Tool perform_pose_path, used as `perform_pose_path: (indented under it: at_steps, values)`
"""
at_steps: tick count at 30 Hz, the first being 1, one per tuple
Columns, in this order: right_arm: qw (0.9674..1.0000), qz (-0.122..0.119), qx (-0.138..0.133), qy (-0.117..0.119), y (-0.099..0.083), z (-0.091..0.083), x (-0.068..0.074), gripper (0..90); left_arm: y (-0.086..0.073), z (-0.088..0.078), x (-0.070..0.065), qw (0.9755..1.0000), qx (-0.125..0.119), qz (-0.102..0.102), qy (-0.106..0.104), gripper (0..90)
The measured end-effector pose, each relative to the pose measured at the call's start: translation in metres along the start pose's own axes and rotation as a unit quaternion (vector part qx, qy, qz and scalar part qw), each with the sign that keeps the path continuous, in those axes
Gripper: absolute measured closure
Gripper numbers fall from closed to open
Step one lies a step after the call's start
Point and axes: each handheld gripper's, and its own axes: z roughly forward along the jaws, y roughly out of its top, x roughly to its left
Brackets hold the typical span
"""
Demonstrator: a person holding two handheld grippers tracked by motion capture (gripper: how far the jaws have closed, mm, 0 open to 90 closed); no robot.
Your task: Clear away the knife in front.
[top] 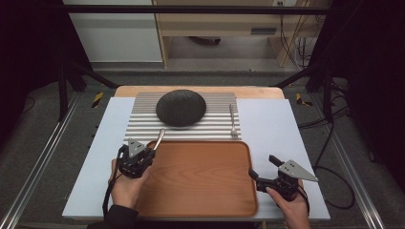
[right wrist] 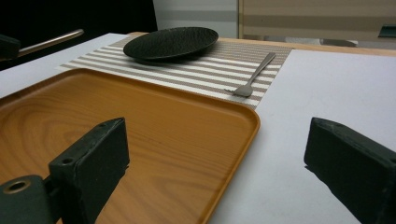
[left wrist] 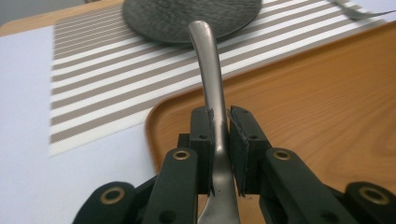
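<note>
Left gripper [left wrist: 220, 149] clamped on a metal utensil [left wrist: 212, 88] at the near-left corner of the wooden tray [top: 200, 176], over its rim. Which end is held can't be told. Utensil's long axis runs away from the person, free end pointing up and toward the black plate [top: 181, 107]. Right gripper [top: 262, 172] spread wide with nothing between the jaws, at the tray's right edge. Tray sits on a pale sheet [top: 272, 124] over a wood table [top: 143, 89]. Beyond it is a striped mat [top: 143, 121], the plate on it, and a fork [top: 233, 121] lengthwise on the mat's right edge. Grey floor, cables, and cabinets sit beyond.
</note>
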Motion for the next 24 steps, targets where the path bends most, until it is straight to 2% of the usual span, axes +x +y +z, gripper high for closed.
perform_pose_path:
  at_steps: [6,15,24]
  values:
    - [1.0000,0.001,-0.004,0.006,0.001,-0.001,0.000,6.5,-0.007,0.000,0.004,0.9994,0.013,-0.031,0.010,79.9]
    - [0.9999,0.006,-0.004,0.009,0.001,-0.001,0.001,6.4,-0.014,0.015,-0.017,0.9979,0.043,-0.044,0.019,79.9]
    - [0.9999,0.009,-0.004,0.013,0.001,-0.002,0.000,6.3,-0.020,0.030,-0.024,0.9956,0.074,-0.047,0.034,79.9]
